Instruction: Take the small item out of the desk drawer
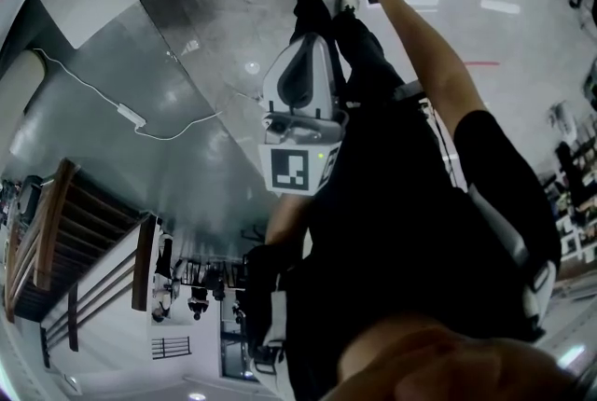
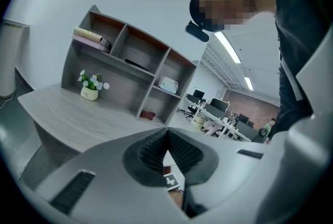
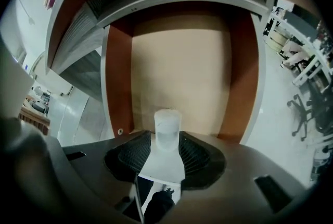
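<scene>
One small white cylinder [image 3: 167,121] sits in the single open drawer [image 3: 117,82], midway between its side walls. It is flanked by the right gripper [image 3: 166,139], whose jaws are spread wide and not clamping it. The left gripper [image 2: 166,137], second of two, has its jaws pressed together, empty.

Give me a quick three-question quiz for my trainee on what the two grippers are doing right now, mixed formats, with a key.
1. True or false: the left gripper has its jaws wide apart.
2. What stands at the open jaw tips of the right gripper? A) a small white cylinder B) a flower pot C) a book
3. Fill in: that item stands in the open ____.
Key: 1 false, they are together; 2 A; 3 drawer.
</scene>
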A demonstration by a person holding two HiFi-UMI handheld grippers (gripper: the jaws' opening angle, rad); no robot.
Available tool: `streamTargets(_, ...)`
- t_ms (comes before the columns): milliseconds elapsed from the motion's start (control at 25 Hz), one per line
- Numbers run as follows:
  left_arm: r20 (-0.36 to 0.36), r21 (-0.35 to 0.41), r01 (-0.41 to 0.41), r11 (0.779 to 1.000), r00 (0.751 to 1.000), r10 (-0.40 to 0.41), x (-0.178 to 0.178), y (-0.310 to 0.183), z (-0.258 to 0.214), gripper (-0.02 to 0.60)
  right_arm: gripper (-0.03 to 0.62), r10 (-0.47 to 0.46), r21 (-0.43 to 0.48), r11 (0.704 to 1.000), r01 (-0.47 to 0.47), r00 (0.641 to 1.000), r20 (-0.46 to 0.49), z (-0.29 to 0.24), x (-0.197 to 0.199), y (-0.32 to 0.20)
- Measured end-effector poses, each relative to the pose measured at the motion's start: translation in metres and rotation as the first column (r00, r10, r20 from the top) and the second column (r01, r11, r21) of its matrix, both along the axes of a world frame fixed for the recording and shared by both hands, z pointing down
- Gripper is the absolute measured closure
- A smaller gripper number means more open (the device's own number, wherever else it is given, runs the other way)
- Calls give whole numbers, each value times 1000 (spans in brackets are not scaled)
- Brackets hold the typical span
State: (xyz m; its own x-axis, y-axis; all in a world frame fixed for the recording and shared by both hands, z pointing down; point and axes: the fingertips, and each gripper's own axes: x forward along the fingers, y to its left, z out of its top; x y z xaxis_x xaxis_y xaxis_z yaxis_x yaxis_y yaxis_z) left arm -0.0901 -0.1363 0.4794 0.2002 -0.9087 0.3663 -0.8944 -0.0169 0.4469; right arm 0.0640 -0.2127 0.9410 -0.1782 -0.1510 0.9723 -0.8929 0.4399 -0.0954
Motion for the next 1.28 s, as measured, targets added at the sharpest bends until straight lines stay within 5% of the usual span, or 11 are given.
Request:
streamTargets(520,0,-20,11,1000,1000,-11,-13,-2,21,591,447,24,-14,1000,-25,999,-20,27,-1,-9)
streamTargets(1280,12,71,-45,996,999,44,5,9,-26,591,447,63,90,994,-67,997,47,-62,6,0)
